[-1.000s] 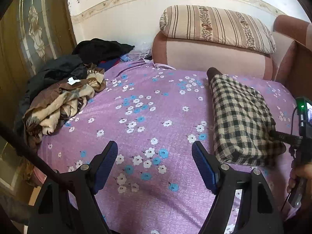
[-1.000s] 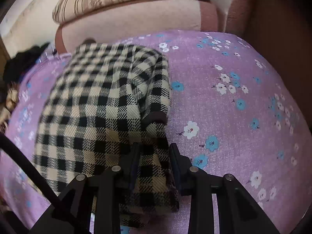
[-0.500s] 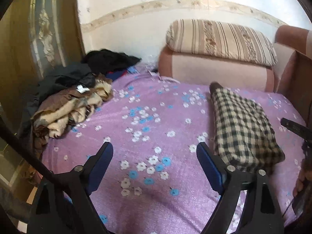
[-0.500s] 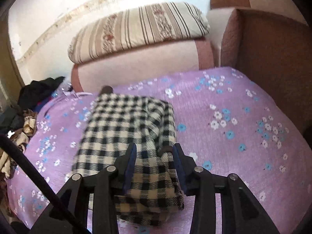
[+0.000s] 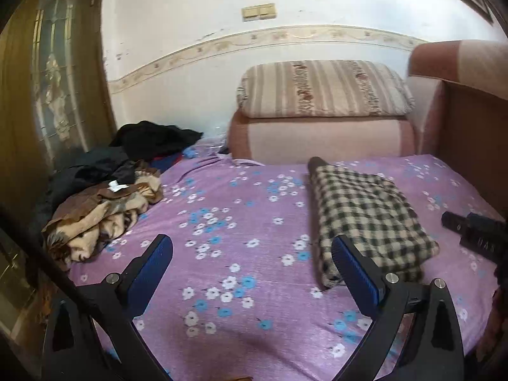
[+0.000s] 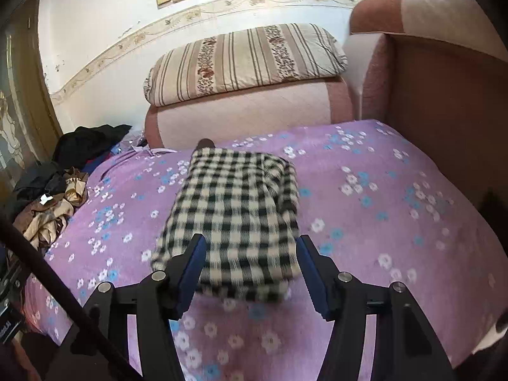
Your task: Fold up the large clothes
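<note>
The folded checked garment (image 6: 235,219) lies on the purple flowered bedspread (image 6: 365,209), toward the right side of the bed, its far edge near the pink sofa arm (image 6: 247,111) that carries a striped pillow (image 6: 244,63). The right claw (image 6: 250,266) hovers spread at its near edge, pinching nothing. The left claw (image 5: 252,270) is spread wide over bare bedspread left of the garment. A heap of crumpled clothes (image 5: 104,203) crowds the bed's far-left edge.
</note>
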Available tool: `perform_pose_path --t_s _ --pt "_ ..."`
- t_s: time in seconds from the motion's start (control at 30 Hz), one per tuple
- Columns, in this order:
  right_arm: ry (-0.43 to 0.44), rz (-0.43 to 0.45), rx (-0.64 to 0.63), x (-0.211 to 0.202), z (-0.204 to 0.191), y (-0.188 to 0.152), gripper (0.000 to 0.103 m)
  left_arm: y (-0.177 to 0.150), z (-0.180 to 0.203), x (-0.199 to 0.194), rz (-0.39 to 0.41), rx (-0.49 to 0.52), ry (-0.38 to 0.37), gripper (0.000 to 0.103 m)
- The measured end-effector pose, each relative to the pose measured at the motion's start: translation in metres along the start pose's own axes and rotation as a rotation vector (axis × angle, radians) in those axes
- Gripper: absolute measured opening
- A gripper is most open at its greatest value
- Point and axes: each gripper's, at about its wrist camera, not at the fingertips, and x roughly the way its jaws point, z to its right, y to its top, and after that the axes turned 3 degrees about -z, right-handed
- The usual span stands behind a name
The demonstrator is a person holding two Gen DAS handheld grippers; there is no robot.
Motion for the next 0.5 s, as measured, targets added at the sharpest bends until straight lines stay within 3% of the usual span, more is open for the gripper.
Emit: perform_pose_path --t_s 0.2,0.5 --pt "-0.062 -0.025 -0.005 0.004 0.003 -0.021 0.066 -0.004 0.013 0.004 -0.040 0.026 -0.045 0.103" --pt "-0.110 -0.024 -0.060 0.013 -0.005 -0.027 0.066 -0.012 0.021 0.015 -0.117 0.033 -0.077 0.103"
